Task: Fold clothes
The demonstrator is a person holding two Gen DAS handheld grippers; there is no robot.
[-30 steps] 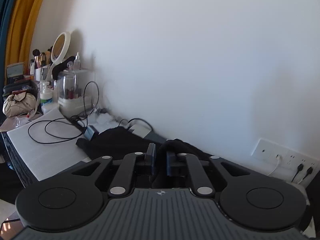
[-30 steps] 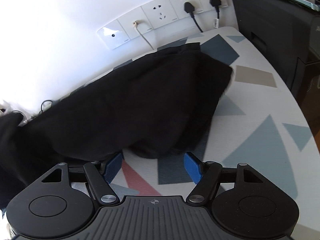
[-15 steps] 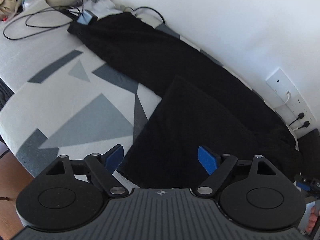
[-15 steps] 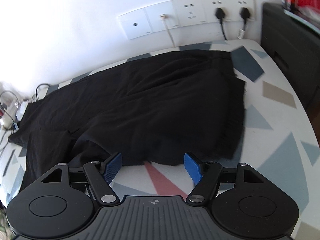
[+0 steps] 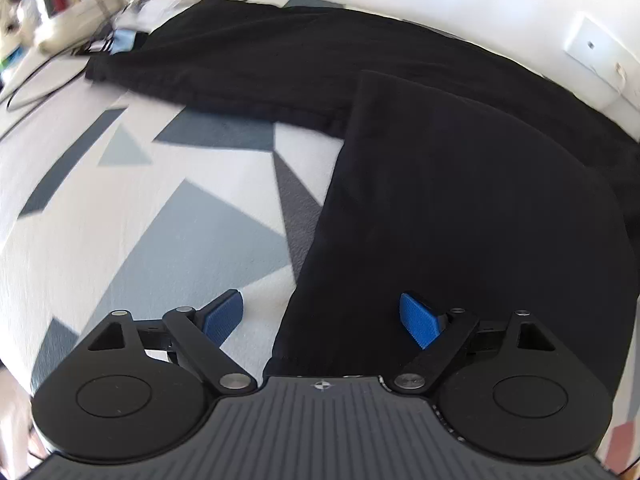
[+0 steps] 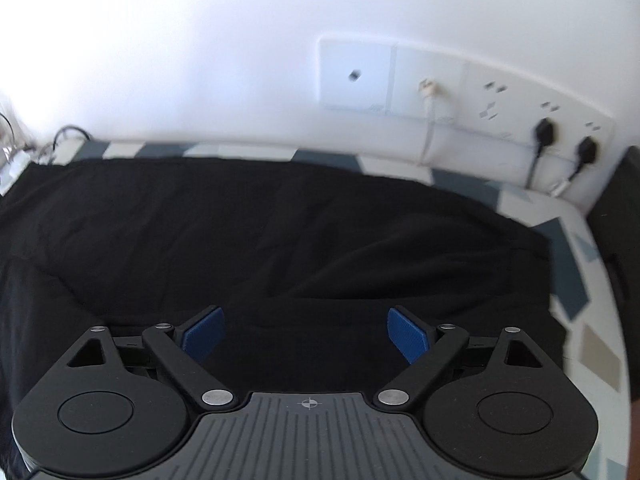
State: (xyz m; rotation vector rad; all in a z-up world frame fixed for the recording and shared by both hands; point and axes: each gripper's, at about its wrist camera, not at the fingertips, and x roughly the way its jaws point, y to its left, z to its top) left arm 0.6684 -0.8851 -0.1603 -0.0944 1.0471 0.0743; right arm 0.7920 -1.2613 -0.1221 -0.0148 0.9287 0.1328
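Between folds: both tongs released over black garment (image 5: 460, 184) on patterned tabletop (image 5: 132, 200).
Left tongs (image 5: 320, 320) straddle the hem edge, right tongs (image 6: 306, 334) just widened, empty; next, clamp the hem.

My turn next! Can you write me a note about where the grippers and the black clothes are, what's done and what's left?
Left gripper: jaws open, nothing held, over the near end of the black clothes, where their edge meets the patterned cover.
Right gripper: jaws just opened wider, nothing held, above the clothes near the wall sockets.
Done: clothes lie spread along the wall, one part laid toward the front.
Left: grip an edge and fold; no neat fold shows yet.
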